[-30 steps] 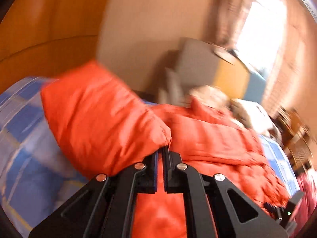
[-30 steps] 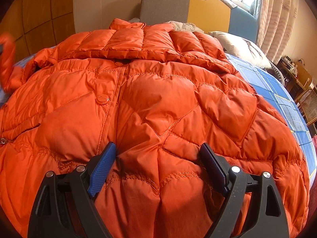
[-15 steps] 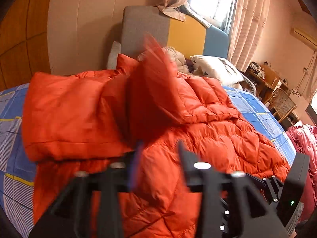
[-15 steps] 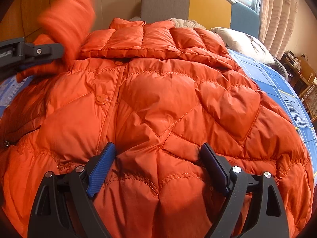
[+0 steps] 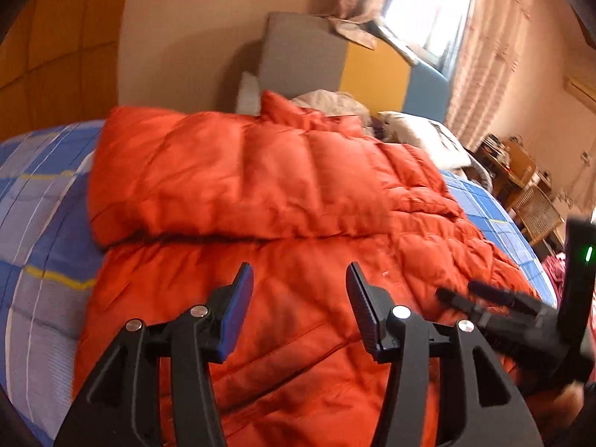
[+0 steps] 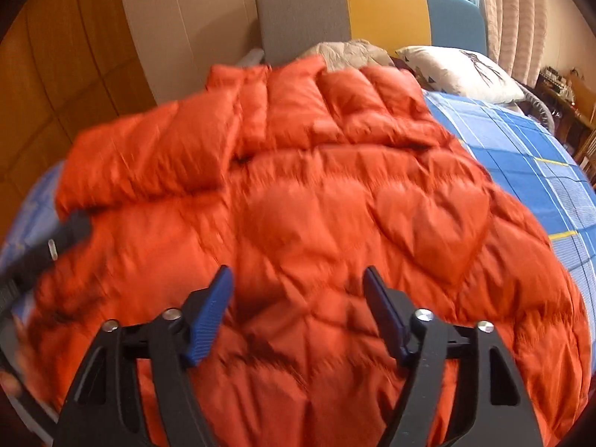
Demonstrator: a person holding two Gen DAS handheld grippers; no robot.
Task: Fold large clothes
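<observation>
jacket: puffy orange quilted down jacket (image 6: 335,223) lies flat on my blue plaid bed (image 6: 521,171)
sleeve: left sleeve (image 5: 231,171) lies folded across chest, narrowing it
left tongs (image 5: 300,283): spread, empty, over jacket
right tongs (image 6: 298,283): spread, empty, over hem

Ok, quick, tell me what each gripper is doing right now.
Left gripper: open, holding nothing, above the orange jacket.
Right gripper: open, holding nothing, over the same jacket.

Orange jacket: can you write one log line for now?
jacket: on bed, sleeve folded across | left gripper: open, empty | right gripper: open, empty
</observation>
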